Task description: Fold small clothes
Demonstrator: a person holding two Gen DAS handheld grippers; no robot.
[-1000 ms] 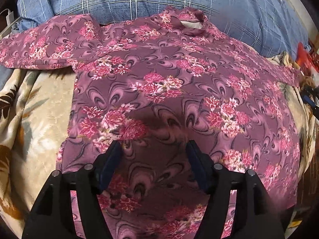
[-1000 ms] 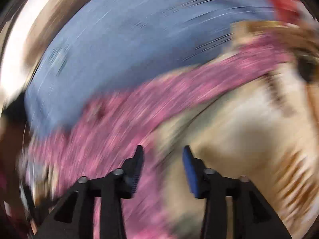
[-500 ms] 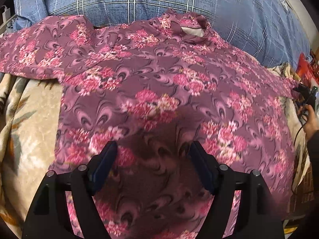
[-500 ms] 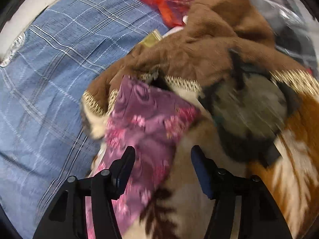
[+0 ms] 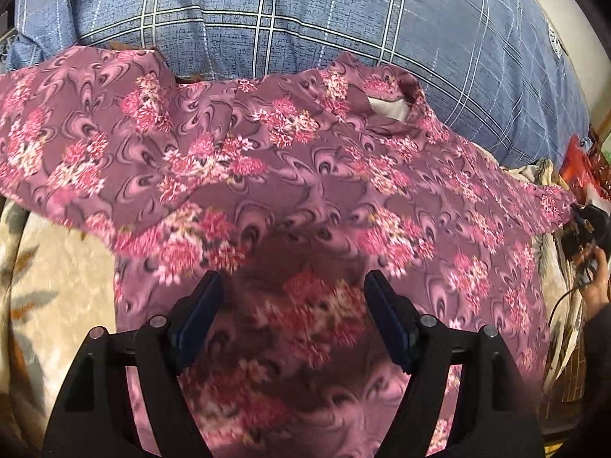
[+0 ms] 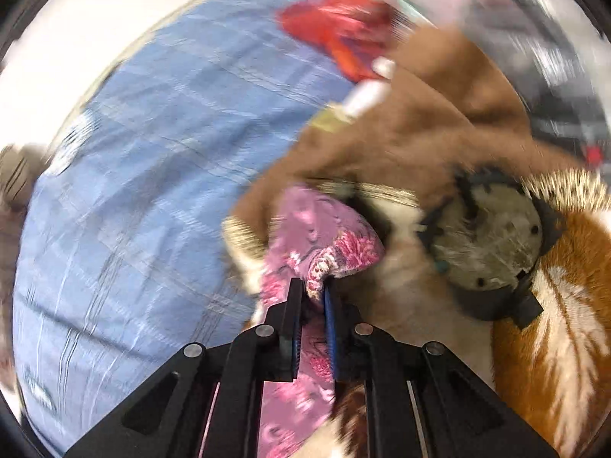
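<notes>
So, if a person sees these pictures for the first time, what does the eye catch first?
First the purple floral shirt, spread wide on the bed, its collar toward the blue checked quilt behind it. Next the right gripper: its fingers are closing on a bunched end of that shirt's cloth, beside a brown furry blanket. The left gripper is wide open above the shirt's lower part, with nothing in it.

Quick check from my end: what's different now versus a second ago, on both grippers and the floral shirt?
The right gripper swung over to the floral shirt's sleeve end by the brown blanket; its jaws, open around the sleeve half a second ago, are closing with the hem pinched between them. The left gripper slid a little across the shirt's body, jaws open and empty. The shirt is still spread flat, collar toward the blue checked bedding.
</notes>
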